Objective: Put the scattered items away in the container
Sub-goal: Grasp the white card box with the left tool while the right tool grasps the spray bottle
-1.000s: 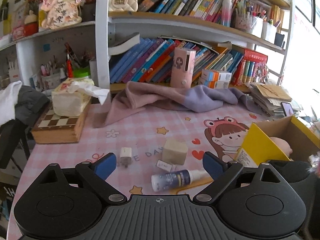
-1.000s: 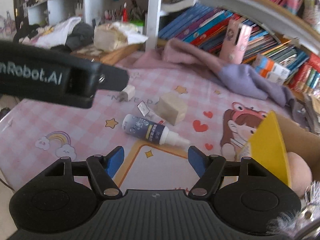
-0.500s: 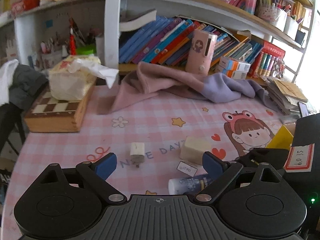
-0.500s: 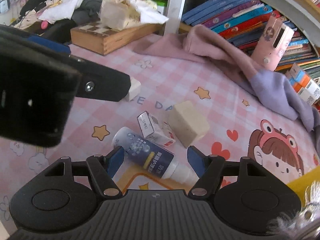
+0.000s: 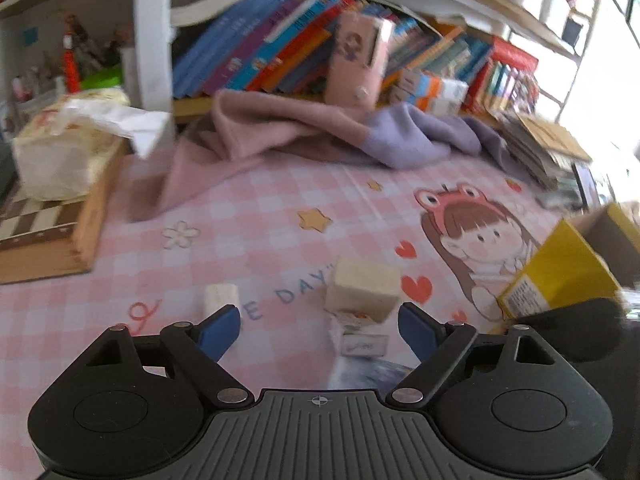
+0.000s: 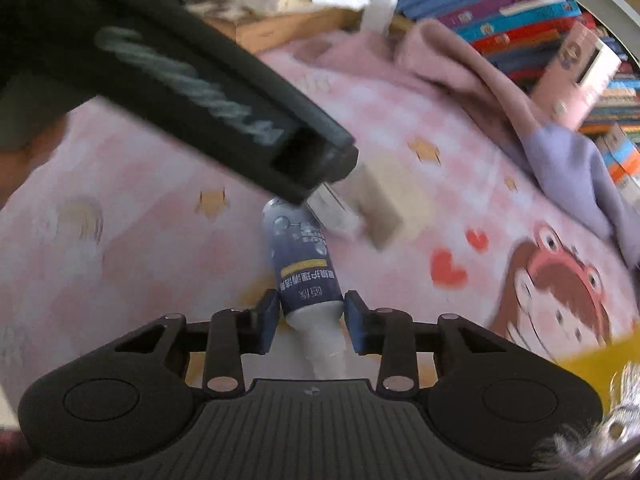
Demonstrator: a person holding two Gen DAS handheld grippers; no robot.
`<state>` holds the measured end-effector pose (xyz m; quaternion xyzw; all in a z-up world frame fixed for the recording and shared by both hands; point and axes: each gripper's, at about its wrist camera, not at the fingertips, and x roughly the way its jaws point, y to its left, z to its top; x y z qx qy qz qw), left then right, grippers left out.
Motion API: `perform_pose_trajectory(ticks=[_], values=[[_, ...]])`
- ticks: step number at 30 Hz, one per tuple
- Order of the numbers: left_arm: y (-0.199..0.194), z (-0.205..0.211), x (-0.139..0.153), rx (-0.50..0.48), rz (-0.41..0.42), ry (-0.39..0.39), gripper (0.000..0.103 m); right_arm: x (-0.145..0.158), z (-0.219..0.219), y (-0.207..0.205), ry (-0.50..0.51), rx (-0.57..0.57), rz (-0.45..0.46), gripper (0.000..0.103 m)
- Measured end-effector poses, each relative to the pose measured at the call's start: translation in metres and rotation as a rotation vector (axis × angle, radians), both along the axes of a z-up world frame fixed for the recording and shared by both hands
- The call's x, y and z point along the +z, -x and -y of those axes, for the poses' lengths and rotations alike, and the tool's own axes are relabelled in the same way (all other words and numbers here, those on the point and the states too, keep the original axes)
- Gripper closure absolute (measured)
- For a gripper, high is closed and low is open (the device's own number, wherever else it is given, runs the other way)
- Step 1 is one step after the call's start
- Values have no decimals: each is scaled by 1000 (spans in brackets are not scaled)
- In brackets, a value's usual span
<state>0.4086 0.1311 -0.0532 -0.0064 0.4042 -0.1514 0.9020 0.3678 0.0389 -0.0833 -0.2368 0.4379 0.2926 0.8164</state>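
Note:
A dark-blue bottle [image 6: 304, 268] with a white cap lies on the pink checked mat. My right gripper [image 6: 309, 320] has narrowed around its cap end, with the pads touching or nearly touching its sides. My left gripper [image 5: 318, 328] is open and empty, hovering over the beige block [image 5: 364, 286], a small white box [image 5: 362, 342] and the white charger plug [image 5: 220, 298]. The block [image 6: 394, 200] also shows in the right wrist view. The cardboard box with a yellow flap [image 5: 560, 272] stands at the right.
A pink and purple cloth [image 5: 320, 136] lies at the back in front of the bookshelf [image 5: 280, 52]. A wooden chess box [image 5: 52, 236] carrying a tissue pack sits at the left. The left gripper's black body [image 6: 180, 76] crosses the right wrist view.
My right gripper dropped lower onto the bottle and its fingers narrowed around the cap end. My left gripper moved forward and lower over the block and small box.

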Motion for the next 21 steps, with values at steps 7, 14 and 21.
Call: perform_pose_trajectory(ticks=[7, 14, 21], values=[[-10, 33, -26, -44, -38, -87, 30, 5, 40, 29, 3, -79, -100, 70], [-11, 45, -50, -5, -79, -166, 46, 8, 30, 30, -5, -33, -29, 62], [-7, 49, -47, -33, -68, -173, 75, -5, 24, 10, -19, -49, -65, 67]])
